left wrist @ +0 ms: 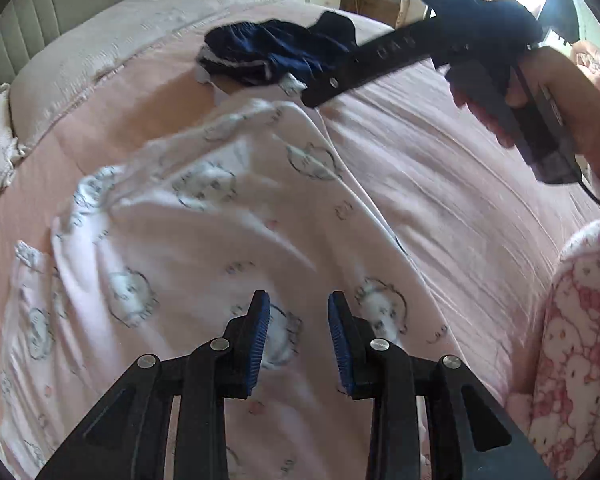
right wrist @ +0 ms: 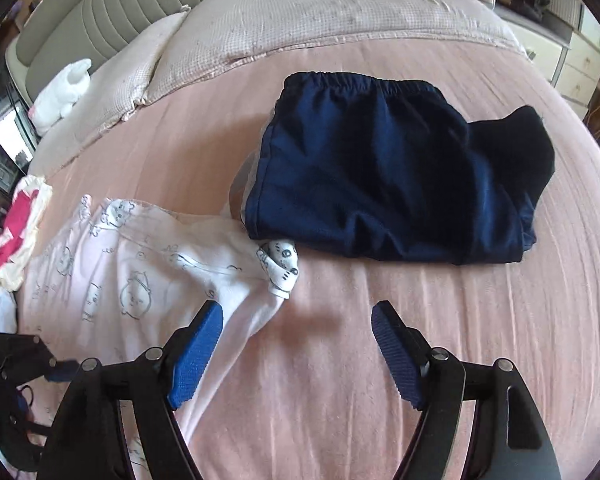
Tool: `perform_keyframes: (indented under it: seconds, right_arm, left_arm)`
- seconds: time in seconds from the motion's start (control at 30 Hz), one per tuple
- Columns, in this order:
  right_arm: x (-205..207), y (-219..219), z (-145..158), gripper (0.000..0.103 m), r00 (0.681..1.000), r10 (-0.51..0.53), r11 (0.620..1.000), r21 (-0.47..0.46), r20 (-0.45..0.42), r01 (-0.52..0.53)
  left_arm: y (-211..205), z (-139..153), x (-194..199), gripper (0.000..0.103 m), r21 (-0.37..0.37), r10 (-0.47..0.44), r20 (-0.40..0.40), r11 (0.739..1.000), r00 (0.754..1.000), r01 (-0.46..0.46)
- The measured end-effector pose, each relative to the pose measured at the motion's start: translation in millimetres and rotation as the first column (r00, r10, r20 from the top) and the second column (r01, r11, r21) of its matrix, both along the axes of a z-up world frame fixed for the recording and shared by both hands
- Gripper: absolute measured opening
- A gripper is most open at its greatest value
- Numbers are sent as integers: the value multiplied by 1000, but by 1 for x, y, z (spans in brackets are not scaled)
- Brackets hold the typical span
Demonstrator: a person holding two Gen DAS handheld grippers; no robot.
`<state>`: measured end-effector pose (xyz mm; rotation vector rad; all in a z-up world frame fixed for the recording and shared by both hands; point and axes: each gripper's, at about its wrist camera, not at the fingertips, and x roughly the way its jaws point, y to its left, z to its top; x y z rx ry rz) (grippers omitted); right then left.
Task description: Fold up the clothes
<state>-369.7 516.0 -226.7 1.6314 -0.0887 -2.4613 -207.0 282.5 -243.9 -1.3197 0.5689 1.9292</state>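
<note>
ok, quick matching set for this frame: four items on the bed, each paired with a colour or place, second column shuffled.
Items:
1. folded shorts
2. cartoon-print garment
3. bed cover
4. plush toy

Descriptions:
A. white, beside the pillow
B. navy blue, elastic waistband
C. pale pink with outlined faces, lying rumpled
D. plain pink, under everything

Pairs: 1-B, 2-C, 3-D, 4-A

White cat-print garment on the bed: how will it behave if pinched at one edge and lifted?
Probably floppy: the white cat-print garment lies in soft wrinkles with a curled cuff. It likely drapes and unfolds instead of holding shape. It looks thin and light, so it may drag across the pink bedspread when pushed.
</note>
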Motion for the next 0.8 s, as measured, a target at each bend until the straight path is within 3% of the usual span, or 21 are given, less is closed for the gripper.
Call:
perform_keyframes:
  seconds: [0.1, 0.17, 0.2, 0.27, 0.37, 0.47, 0.53, 0.57, 0.63, 0.67, 0.77, 0.8]
  right_arm:
    - [6, -16, -6, 76, 997, 34, 996, 89, -74, -28]
    - [2, -23, -16, 80, 982, 72, 961, 275, -174, -22]
    - [1, -22, -18, 86, 969, 99, 954, 299, -226, -28]
    - [-1, -12, -13, 86, 954, 82, 963, 270, -288, -2]
    - [6, 7, -6, 86, 986, -35, 994, 93, -164, 51]
    - [29, 2, 3, 86, 999, 40, 986, -161, 0, -39]
    - [50, -24, 6, 87, 985, 172, 979, -110, 20, -169]
    - [59, -39, 3, 87, 967, 254, 967, -16, 29, -254]
    - [70, -65, -6, 87, 915, 398, 905, 133, 68, -403]
    - [76, -75, -10, 87, 888, 452, 870, 177, 91, -461]
    - [105, -105, -3, 87, 831, 546, 821, 133, 103, -556]
    - [117, -117, 3, 87, 809, 581, 801, 113, 89, -588]
  left_arm:
    - [2, -11, 25, 29, 11, 0, -25, 1000, 1000, 0]
    - [-1, -10, 34, 29, 61, 3, 44, 998, 999, -6]
    - [-4, -9, 38, 29, 92, -7, 99, 996, 995, -2]
    - [-11, -9, 48, 29, 109, -23, 165, 994, 986, 5]
    - [-35, -5, 59, 29, 102, 25, 170, 994, 985, -43]
    - [-53, -1, 59, 29, 95, 82, 180, 990, 980, -101]
    - [-50, -3, 63, 29, 21, 44, 169, 999, 985, -49]
    - [-46, -4, 67, 29, -29, -1, 157, 1000, 988, 5]
    - [-42, -1, 77, 29, -124, -74, 128, 988, 989, 90]
    - [-46, 4, 78, 29, -152, -68, 121, 985, 990, 86]
    - [-73, 26, 81, 29, -106, -9, 89, 994, 996, 19]
    - [-83, 25, 81, 29, -130, 16, 86, 992, 996, -4]
